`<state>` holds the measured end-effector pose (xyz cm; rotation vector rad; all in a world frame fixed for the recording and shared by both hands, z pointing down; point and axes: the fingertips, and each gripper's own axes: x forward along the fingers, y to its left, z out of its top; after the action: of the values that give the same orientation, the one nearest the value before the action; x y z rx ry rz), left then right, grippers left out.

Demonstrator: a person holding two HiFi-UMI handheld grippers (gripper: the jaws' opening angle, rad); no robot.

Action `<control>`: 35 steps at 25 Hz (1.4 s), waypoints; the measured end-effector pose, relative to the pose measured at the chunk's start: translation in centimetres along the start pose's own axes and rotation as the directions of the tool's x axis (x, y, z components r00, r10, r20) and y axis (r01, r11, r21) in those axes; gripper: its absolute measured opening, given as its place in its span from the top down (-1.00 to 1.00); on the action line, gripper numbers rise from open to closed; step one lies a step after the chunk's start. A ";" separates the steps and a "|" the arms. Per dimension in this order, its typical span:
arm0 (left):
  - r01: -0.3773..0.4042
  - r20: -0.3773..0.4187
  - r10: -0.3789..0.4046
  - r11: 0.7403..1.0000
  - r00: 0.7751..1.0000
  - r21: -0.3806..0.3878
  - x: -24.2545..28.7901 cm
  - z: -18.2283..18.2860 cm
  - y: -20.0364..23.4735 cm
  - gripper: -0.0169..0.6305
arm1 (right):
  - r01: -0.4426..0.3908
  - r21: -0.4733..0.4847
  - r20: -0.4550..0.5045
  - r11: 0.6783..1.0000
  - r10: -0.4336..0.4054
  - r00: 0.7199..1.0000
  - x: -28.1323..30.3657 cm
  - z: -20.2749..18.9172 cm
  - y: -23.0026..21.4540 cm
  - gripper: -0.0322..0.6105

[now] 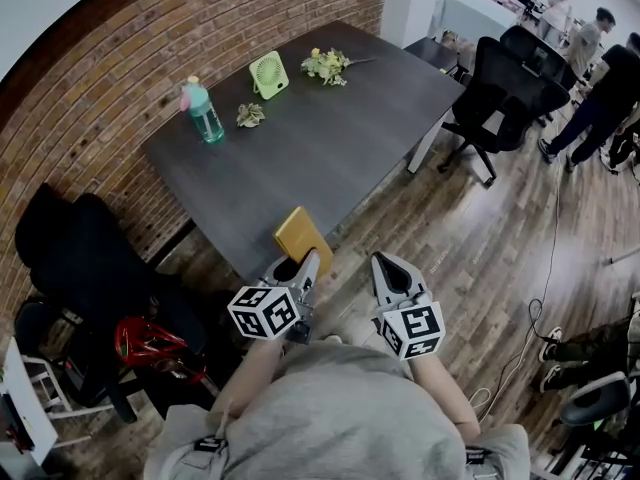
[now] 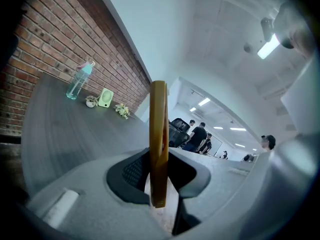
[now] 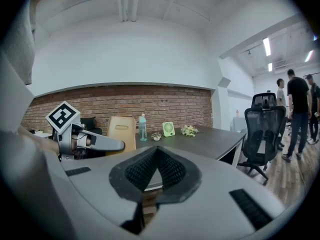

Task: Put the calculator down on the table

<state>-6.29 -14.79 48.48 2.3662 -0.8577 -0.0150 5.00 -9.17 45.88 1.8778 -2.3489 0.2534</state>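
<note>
Jaws of the left gripper pinch the yellow calculator by its lower end, upright at the table corner, lower centre, head view.

Left gripper view: we judge it thin, stiff, light and slippery; the end-grip suits.

Right gripper view: right gripper jaws together, empty. Bottle, fan and flowers sit mid-frame; nothing obstructs.

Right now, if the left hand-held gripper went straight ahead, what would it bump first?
Probably the dark grey table, at its near corner; the flat yellow calculator in the left hand-held gripper would touch first. Depth is unclear.
</note>
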 end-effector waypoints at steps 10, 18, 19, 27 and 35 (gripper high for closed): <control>-0.018 0.003 0.018 1.000 1.000 -0.019 1.9 1.2 1.0 0.67 | -0.018 0.036 -0.027 0.999 0.019 0.999 1.7 -0.9 -0.9 0.89; -0.046 0.011 0.046 0.999 0.999 -0.020 5.5 2.1 2.5 0.67 | -0.063 0.033 -0.010 0.997 0.063 0.998 5.2 -0.4 -3.5 0.89; -0.053 0.012 0.053 0.998 0.999 -0.023 6.1 2.2 2.8 0.67 | -0.067 0.033 -0.011 0.997 0.067 0.998 5.9 -0.3 -4.1 0.89; -0.090 0.047 0.092 0.995 0.995 -0.036 11.1 5.7 4.4 0.67 | -0.096 0.003 0.019 0.995 0.096 0.995 11.1 3.0 -9.2 0.89; -0.129 0.071 0.135 0.988 0.988 -0.085 16.1 7.9 6.2 0.67 | -0.155 -0.006 0.007 0.988 0.155 0.988 15.9 4.3 -12.2 0.89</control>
<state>1.19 -32.22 48.59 2.2422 -1.0305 -0.0843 13.46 -27.91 45.47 1.6980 -2.5017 0.2550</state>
